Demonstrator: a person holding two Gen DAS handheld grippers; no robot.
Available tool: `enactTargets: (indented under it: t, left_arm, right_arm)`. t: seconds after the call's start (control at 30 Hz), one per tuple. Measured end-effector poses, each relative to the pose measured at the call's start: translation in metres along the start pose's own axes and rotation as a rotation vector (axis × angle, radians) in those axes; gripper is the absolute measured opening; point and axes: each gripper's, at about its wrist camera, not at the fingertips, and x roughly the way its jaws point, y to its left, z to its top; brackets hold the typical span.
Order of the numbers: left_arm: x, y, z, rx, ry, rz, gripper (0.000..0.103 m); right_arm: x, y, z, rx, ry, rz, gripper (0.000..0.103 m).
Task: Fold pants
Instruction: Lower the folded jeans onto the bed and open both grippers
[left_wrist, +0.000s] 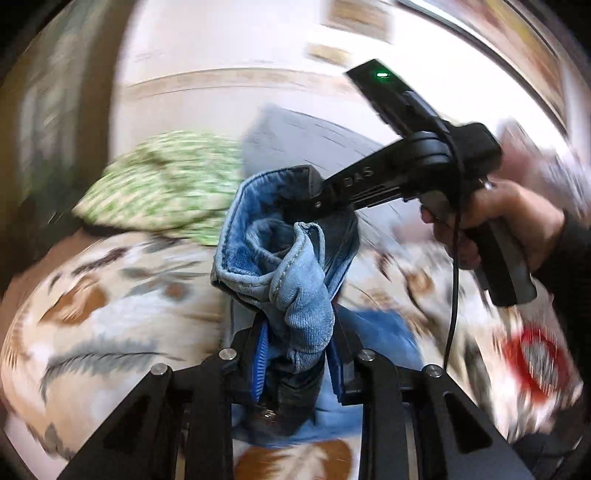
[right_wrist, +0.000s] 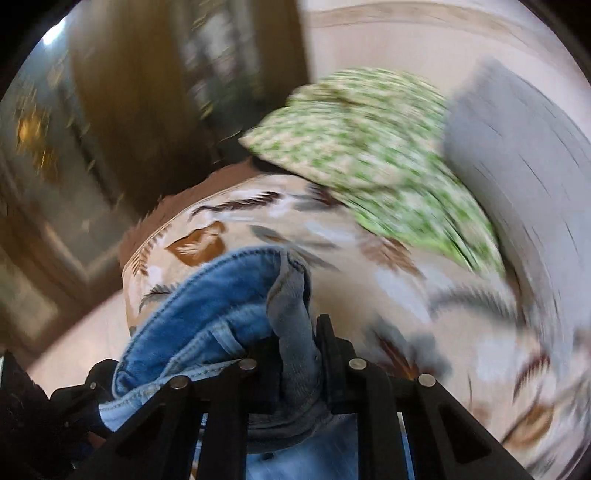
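The blue denim pants (left_wrist: 280, 254) hang bunched above a bed with a leaf-print cover (left_wrist: 110, 295). My left gripper (left_wrist: 297, 354) is shut on a thick fold of the pants. My right gripper (left_wrist: 314, 197) reaches in from the right in the left wrist view and is clamped on the pants' upper edge, a hand holding its handle. In the right wrist view, my right gripper (right_wrist: 295, 350) is shut on a grey-blue fold of the pants (right_wrist: 221, 310), which spill to the left over the leaf-print cover (right_wrist: 369, 266). Both views are motion-blurred.
A green-patterned pillow (left_wrist: 166, 184) and a grey pillow (left_wrist: 306, 140) lie at the bed's head; both show in the right wrist view, green (right_wrist: 369, 155) and grey (right_wrist: 517, 166). A dark wooden wardrobe (right_wrist: 147, 110) stands beyond the bed. A red-and-white item (left_wrist: 535, 358) lies at right.
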Motion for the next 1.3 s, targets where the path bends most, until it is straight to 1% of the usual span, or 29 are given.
enactTargets:
  t: [0.03, 0.1, 0.13, 0.17, 0.2, 0.23, 0.27, 0.3, 0.37, 0.43, 0.5, 0.57, 0.6, 0.63, 0.67, 0.7, 0.77, 0.8, 0.9, 0.97, 1.03, 1.1, 1.2, 1.3]
  left_arm:
    - [0.009, -0.016, -0.003, 0.046, 0.031, -0.017, 0.029]
    - [0.028, -0.047, -0.015, 0.129, 0.082, -0.055, 0.027]
    - [0.040, -0.064, -0.022, 0.179, 0.119, -0.070, 0.027]
    - [0.055, -0.081, -0.032, 0.225, 0.162, -0.085, 0.027]
    - [0.063, -0.087, -0.039, 0.236, 0.192, -0.098, 0.027]
    - [0.077, -0.093, -0.049, 0.249, 0.248, -0.110, 0.027]
    - [0.085, -0.096, -0.057, 0.258, 0.283, -0.115, 0.027]
    - [0.092, -0.097, -0.065, 0.265, 0.304, -0.121, 0.027]
    - [0.093, -0.097, -0.071, 0.278, 0.291, -0.124, 0.027]
    - [0.093, -0.096, -0.068, 0.269, 0.306, -0.128, 0.027]
    - [0.090, -0.099, -0.066, 0.257, 0.312, -0.135, 0.029]
    - [0.091, -0.099, -0.059, 0.272, 0.298, -0.155, 0.045]
    - [0.085, -0.103, -0.059, 0.285, 0.295, -0.181, 0.070]
    - [0.079, -0.106, -0.056, 0.303, 0.287, -0.198, 0.093]
    - [0.067, -0.109, -0.051, 0.331, 0.259, -0.177, 0.101]
    - [0.055, -0.109, -0.048, 0.350, 0.220, -0.163, 0.102]
    - [0.039, -0.109, -0.040, 0.379, 0.171, -0.127, 0.103]
    - [0.035, -0.107, -0.036, 0.380, 0.166, -0.120, 0.103]
    - [0.024, -0.094, -0.022, 0.347, 0.184, -0.084, 0.103]
    - [0.024, -0.082, -0.013, 0.319, 0.199, -0.067, 0.103]
    - [0.021, -0.071, -0.004, 0.296, 0.203, -0.045, 0.103]
    - [0.016, -0.060, 0.000, 0.284, 0.206, -0.026, 0.103]
    - [0.015, -0.042, 0.006, 0.270, 0.213, -0.020, 0.103]
    - [0.018, -0.016, 0.014, 0.198, 0.235, -0.057, 0.103]
  right_arm:
    - [-0.002, -0.015, -0.013, 0.039, 0.003, -0.004, 0.017]
    - [-0.003, -0.056, -0.057, 0.152, 0.021, -0.020, 0.017]
    - [0.000, -0.068, -0.073, 0.194, 0.032, -0.024, 0.017]
    - [0.007, -0.086, -0.096, 0.252, 0.056, -0.039, 0.017]
    - [0.014, -0.098, -0.112, 0.290, 0.077, -0.051, 0.017]
    - [0.020, -0.109, -0.125, 0.321, 0.097, -0.061, 0.017]
    - [0.028, -0.118, -0.138, 0.353, 0.118, -0.073, 0.017]
    - [0.034, -0.125, -0.148, 0.376, 0.129, -0.070, 0.017]
    - [0.037, -0.135, -0.158, 0.406, 0.119, -0.060, 0.017]
    - [0.036, -0.139, -0.160, 0.422, 0.099, -0.045, 0.017]
    - [0.036, -0.137, -0.159, 0.412, 0.102, -0.062, 0.020]
    - [0.031, -0.133, -0.156, 0.406, 0.106, -0.092, 0.026]
    - [0.025, -0.131, -0.156, 0.412, 0.098, -0.111, 0.045]
    - [0.022, -0.133, -0.158, 0.416, 0.089, -0.134, 0.079]
    - [0.014, -0.132, -0.160, 0.417, 0.074, -0.171, 0.088]
    - [0.002, -0.131, -0.161, 0.415, 0.051, -0.213, 0.091]
    - [-0.016, -0.130, -0.167, 0.429, 0.042, -0.232, 0.091]
    - [-0.027, -0.130, -0.170, 0.445, 0.031, -0.242, 0.091]
    - [-0.052, -0.131, -0.179, 0.491, 0.011, -0.267, 0.091]
    - [-0.065, -0.128, -0.183, 0.519, -0.012, -0.264, 0.093]
    - [-0.077, -0.122, -0.188, 0.549, -0.033, -0.258, 0.101]
    - [-0.083, -0.114, -0.190, 0.579, -0.055, -0.237, 0.102]
    - [-0.085, -0.101, -0.189, 0.604, -0.066, -0.202, 0.103]
    - [-0.086, -0.085, -0.185, 0.612, -0.072, -0.172, 0.103]
